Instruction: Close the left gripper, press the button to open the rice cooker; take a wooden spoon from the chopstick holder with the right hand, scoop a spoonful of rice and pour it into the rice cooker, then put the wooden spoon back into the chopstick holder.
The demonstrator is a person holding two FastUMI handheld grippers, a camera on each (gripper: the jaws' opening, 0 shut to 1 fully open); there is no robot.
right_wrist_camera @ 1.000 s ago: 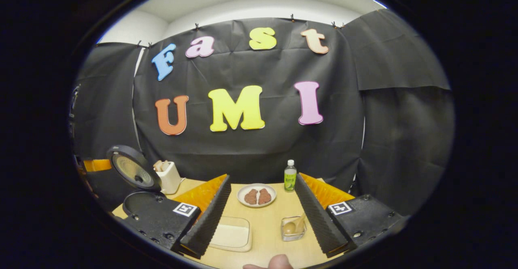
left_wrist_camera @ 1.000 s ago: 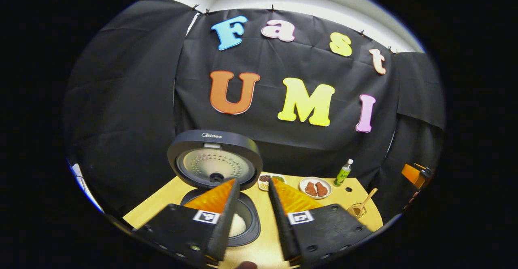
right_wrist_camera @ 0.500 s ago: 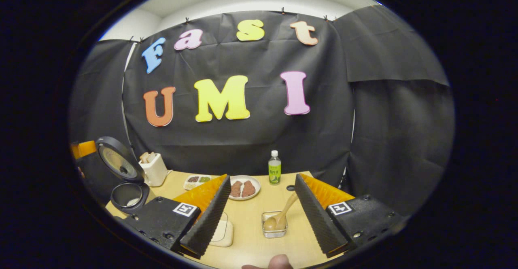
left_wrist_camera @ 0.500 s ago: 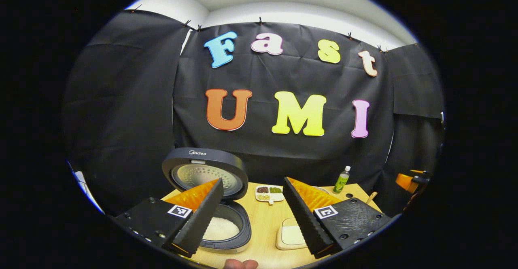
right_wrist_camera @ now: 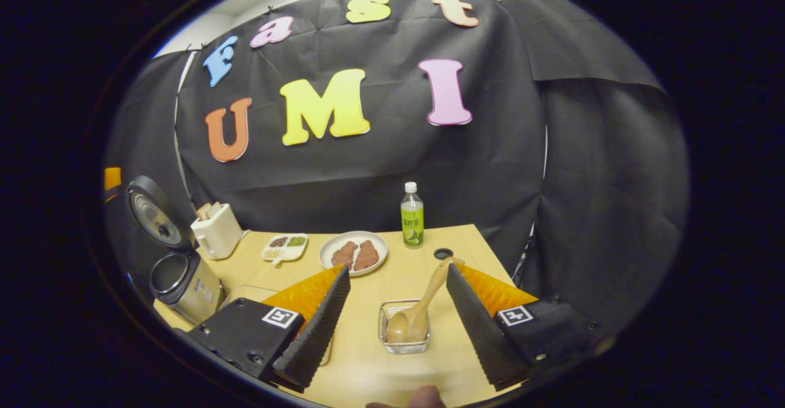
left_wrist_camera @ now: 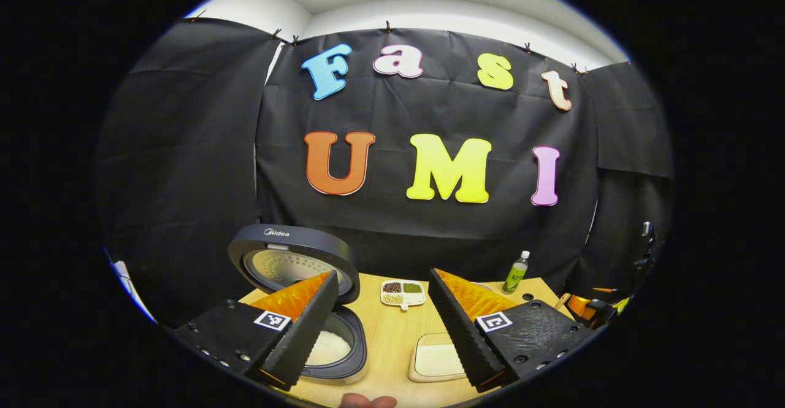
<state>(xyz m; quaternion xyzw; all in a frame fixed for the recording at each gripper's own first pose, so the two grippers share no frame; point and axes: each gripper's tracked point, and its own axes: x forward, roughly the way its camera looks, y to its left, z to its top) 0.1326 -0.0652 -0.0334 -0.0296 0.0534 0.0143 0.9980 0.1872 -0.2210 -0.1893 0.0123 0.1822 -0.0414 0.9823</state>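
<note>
The pale wooden worktop [right_wrist_camera: 392,273] carries the dark round rice cooker [left_wrist_camera: 334,350], lid up, white rice showing in its pot. The wooden spoon [right_wrist_camera: 423,310] leans in the small clear chopstick holder [right_wrist_camera: 405,334], just ahead of the right gripper [right_wrist_camera: 395,322], jaws spread and empty; the left gripper [left_wrist_camera: 383,328] likewise. A careless swing could tip the leaning spoon out. Since the earlier frame both grippers have drawn back.
</note>
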